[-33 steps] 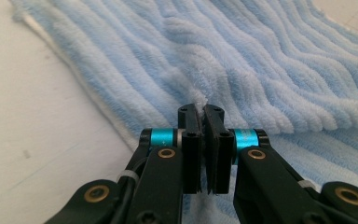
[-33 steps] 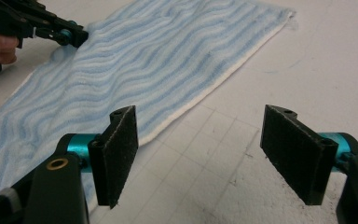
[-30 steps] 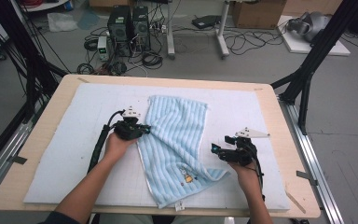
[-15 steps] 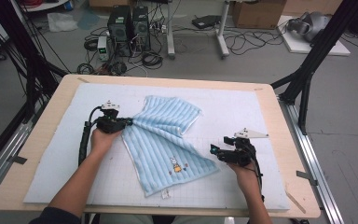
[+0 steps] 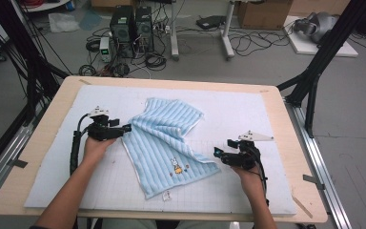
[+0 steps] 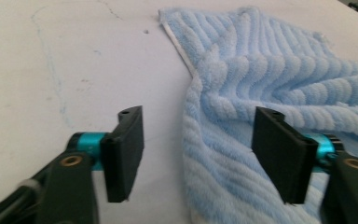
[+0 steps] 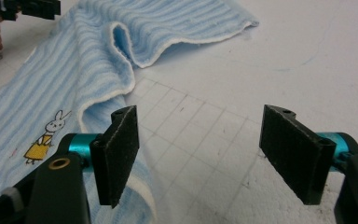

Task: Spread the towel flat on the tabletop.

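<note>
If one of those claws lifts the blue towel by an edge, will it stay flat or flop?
The towel would likely flop: it already lies in soft folds. Its ribbed, fluffy pile probably grips well, not slippery. It looks light and should drag across the mat easily.

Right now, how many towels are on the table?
1. A light blue striped towel with a small rabbit picture lies rumpled in the middle of the white mat, between the left tool and right tool, both open.

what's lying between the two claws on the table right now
The blue towel lies between the left claw and the right claw, spread and partly rumpled on the white mat; the high view shows it.
</note>
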`<state>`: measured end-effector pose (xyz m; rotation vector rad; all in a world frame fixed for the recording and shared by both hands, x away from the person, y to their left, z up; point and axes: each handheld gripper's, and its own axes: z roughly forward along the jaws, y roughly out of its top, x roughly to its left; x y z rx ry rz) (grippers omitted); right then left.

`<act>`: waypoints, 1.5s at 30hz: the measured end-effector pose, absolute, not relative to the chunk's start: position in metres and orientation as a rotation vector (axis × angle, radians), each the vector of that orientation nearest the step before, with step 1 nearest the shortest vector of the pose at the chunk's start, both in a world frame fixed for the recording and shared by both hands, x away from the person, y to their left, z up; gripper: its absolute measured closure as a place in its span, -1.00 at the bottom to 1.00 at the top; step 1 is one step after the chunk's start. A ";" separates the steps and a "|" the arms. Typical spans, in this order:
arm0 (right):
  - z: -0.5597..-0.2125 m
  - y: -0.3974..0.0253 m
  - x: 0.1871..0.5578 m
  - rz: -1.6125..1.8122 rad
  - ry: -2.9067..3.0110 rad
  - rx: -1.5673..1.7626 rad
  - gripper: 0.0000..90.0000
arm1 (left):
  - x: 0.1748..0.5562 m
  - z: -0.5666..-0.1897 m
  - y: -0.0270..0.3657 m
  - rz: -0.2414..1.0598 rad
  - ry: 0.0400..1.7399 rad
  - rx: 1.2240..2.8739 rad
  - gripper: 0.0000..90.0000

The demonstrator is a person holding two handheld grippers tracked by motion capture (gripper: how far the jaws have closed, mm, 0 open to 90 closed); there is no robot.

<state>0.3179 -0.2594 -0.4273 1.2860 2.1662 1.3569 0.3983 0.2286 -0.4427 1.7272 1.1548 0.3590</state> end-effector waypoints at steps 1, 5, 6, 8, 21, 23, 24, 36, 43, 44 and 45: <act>-0.426 -0.259 0.318 1.362 2.163 1.286 -0.37 | 0.394 -0.441 0.232 0.363 1.143 1.704 -0.40; -0.420 -0.258 0.318 1.373 2.156 1.271 -0.36 | 0.379 -0.432 0.240 0.358 1.081 1.671 -0.48; -0.419 -0.256 0.319 1.374 2.156 1.263 -0.33 | 0.375 -0.431 0.242 0.360 1.064 1.664 -0.50; -0.416 -0.254 0.321 1.375 2.164 1.246 -0.24 | 0.368 -0.431 0.246 0.349 1.037 1.653 -0.50; -0.413 -0.194 0.375 1.295 2.252 1.216 -0.05 | 0.357 -0.435 0.256 0.344 0.994 1.622 -0.46; -0.414 -0.180 0.388 1.249 2.269 1.227 -0.03 | 0.357 -0.436 0.256 0.342 0.990 1.625 -0.46; -0.414 -0.173 0.395 1.223 2.274 1.238 -0.02 | 0.357 -0.436 0.256 0.341 0.987 1.624 -0.45; -0.438 -0.123 0.450 0.897 2.394 1.219 0.04 | 0.356 -0.437 0.260 0.324 0.987 1.608 -0.43; -0.425 -0.126 0.468 0.748 2.420 1.093 0.87 | 0.356 -0.438 0.260 0.321 0.992 1.620 -0.41; -0.423 -0.129 0.473 0.755 2.388 1.099 0.87 | 0.356 -0.438 0.259 0.317 0.993 1.619 -0.41; -0.420 -0.131 0.478 0.749 2.366 1.127 0.87 | 0.356 -0.439 0.259 0.319 0.991 1.622 -0.41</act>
